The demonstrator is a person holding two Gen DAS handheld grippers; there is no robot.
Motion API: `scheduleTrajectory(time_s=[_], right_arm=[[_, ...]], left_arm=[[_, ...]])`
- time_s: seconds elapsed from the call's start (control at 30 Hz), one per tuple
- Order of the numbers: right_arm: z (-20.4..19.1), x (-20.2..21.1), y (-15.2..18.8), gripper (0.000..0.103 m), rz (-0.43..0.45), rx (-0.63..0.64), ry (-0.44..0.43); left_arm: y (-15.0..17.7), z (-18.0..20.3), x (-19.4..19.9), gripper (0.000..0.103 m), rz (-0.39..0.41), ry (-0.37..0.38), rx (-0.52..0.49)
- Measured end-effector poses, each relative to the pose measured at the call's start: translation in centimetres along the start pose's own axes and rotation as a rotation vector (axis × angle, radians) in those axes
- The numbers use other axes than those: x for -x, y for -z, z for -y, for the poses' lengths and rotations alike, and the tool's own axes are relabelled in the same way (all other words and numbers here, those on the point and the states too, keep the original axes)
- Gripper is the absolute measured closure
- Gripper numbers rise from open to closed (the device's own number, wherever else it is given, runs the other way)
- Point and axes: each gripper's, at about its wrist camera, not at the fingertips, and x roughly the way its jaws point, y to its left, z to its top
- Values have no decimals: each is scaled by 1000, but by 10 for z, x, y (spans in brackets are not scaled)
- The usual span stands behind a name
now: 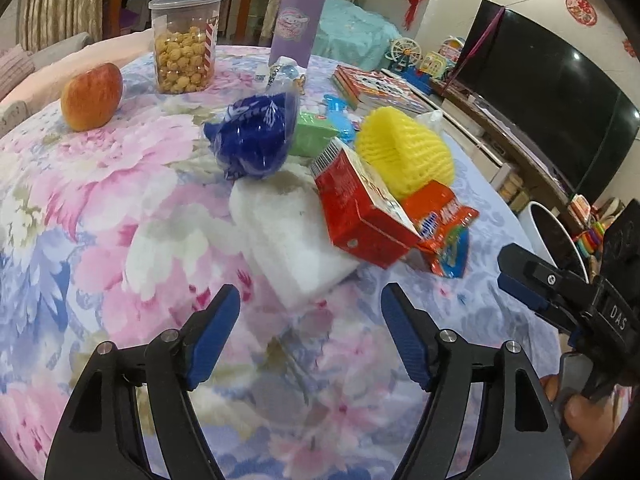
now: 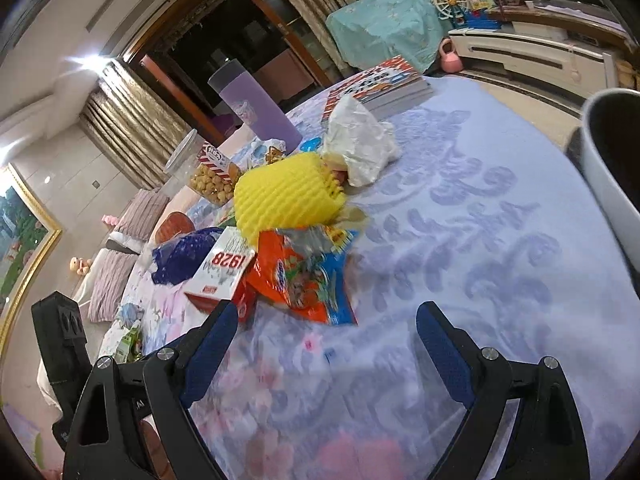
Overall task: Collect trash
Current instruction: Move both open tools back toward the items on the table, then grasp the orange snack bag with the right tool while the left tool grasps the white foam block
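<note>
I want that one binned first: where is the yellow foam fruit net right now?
The yellow foam fruit net sits mid-table in the trash pile, right of centre in the left wrist view, just behind the red carton and the orange snack wrapper.

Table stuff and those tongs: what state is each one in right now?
Left tongs: open, empty.
Right tongs: open, empty.
Popcorn jar: upright, lidded, partly full.
Purple tumbler: upright.
Red carton: tipped over.
Snack wrapper: torn, crumpled.
Yellow foam net: on its side.
Apple: whole.
</note>
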Motion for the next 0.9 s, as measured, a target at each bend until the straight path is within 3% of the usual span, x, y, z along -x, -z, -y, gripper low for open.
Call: scheduleTrajectory(time_s=[0.2,0.23,0.27,0.3,0.33,0.43,0.9], right_arm=[[-4,-26,-9,16,-32,17,14],[-5,-26,-10,24,-29,25,20],[-6,-28,-10,40,-31,32,26],[-6,-30,-10,52,-41,35,27],[-6,-32,-9,74,-56,35,24],[-9,-28,-6,87,-42,57,16],[1,16,12,88,23,43,34]], left_arm=[[-7,2,-25,30,-34,-61,-33],[-7,1,-28,35,-40,-65,-30],[-7,1,-27,38,-31,-68,-31],[-8,0,-26,50,-24,-39,-29],[-8,-1,-25,51,-25,-30,-30],[-5,-4,-20,54,-17,-17,-27],[28,-2,24,55,11,34,-43]])
